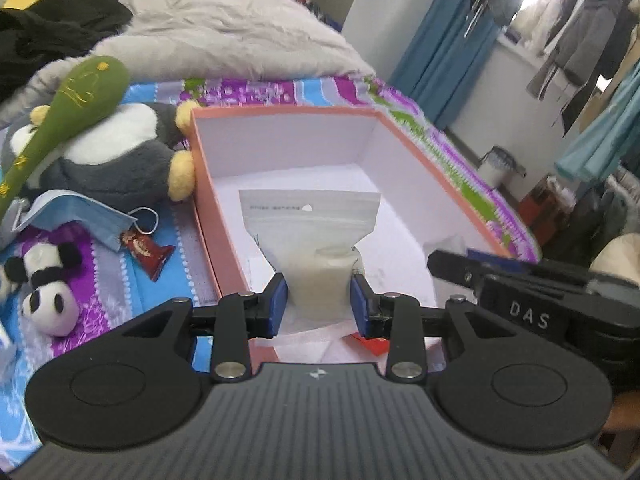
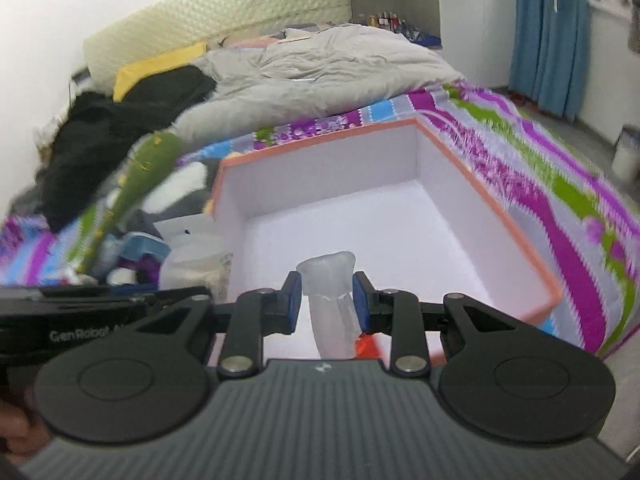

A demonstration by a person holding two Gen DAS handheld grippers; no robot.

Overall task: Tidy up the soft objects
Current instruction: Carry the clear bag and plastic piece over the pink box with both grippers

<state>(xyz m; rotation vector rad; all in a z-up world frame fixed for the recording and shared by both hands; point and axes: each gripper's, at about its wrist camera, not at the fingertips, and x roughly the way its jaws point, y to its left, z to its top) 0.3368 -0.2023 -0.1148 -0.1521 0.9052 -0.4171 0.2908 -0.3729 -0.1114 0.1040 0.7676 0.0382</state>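
My left gripper (image 1: 319, 300) is shut on the lower part of a white zip pouch (image 1: 312, 236), which stands upright between the blue pads over the near end of an open orange box (image 1: 280, 110) with a white inside. In the right wrist view, my right gripper (image 2: 326, 300) is shut on a soft translucent white roll (image 2: 328, 276), which hangs over the same box (image 2: 520, 216). Nothing else shows inside the box. The two grippers are side by side: the pouch (image 2: 196, 260) appears left of the box in the right wrist view.
The box lies on a bed with a striped purple, green and blue sheet (image 2: 540, 168). Left of it lie a penguin plush (image 1: 120, 152), a green plush club (image 1: 68, 104), a blue face mask (image 1: 76, 216), a small panda (image 1: 48, 288) and a red packet (image 1: 148, 250). A grey duvet (image 1: 224, 32) and black clothes (image 1: 52, 28) lie behind.
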